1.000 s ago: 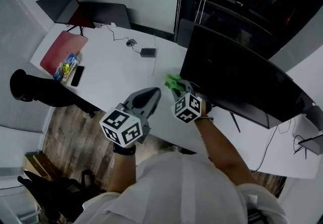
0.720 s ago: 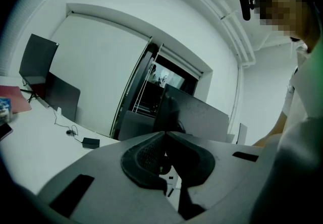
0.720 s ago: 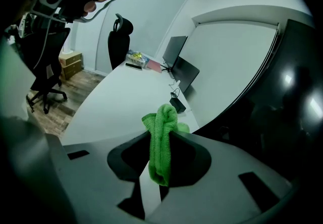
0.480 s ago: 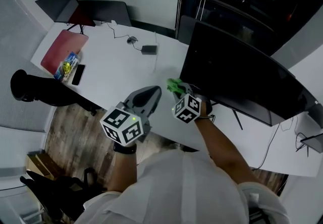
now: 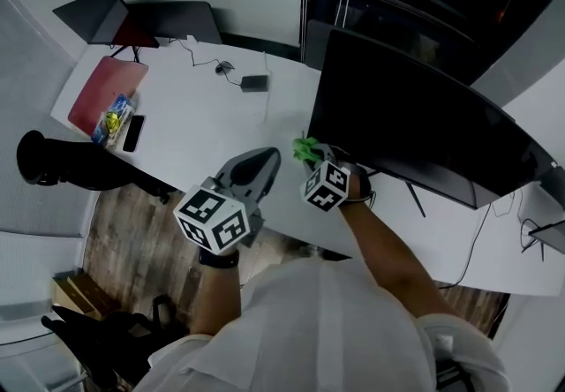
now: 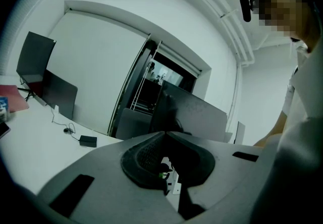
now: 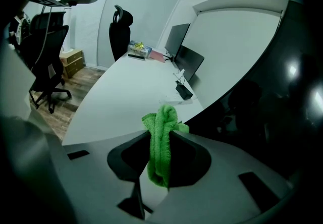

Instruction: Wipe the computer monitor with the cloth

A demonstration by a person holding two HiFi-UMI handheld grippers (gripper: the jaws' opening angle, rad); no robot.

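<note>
A large black computer monitor (image 5: 415, 130) stands on the white desk (image 5: 203, 116); its dark screen (image 7: 262, 102) fills the right of the right gripper view. My right gripper (image 5: 314, 153) is shut on a bright green cloth (image 5: 305, 149) and holds it at the monitor's lower left corner. The folded cloth (image 7: 160, 140) sticks up between the jaws, close to the screen edge. My left gripper (image 5: 256, 168) hovers over the desk's near edge, left of the right one, its jaws closed together with nothing between them (image 6: 164, 134).
At the desk's far left lie a red folder (image 5: 106, 90), a phone (image 5: 134, 131) and a colourful packet (image 5: 113, 116). A small black box with cable (image 5: 253, 82) sits mid-desk. Two dark screens (image 5: 132, 19) stand at the back left. A black office chair (image 5: 62, 161) is beside the desk.
The right gripper with the cloth has edged slightly up toward the monitor's corner. The left gripper has hardly moved.
</note>
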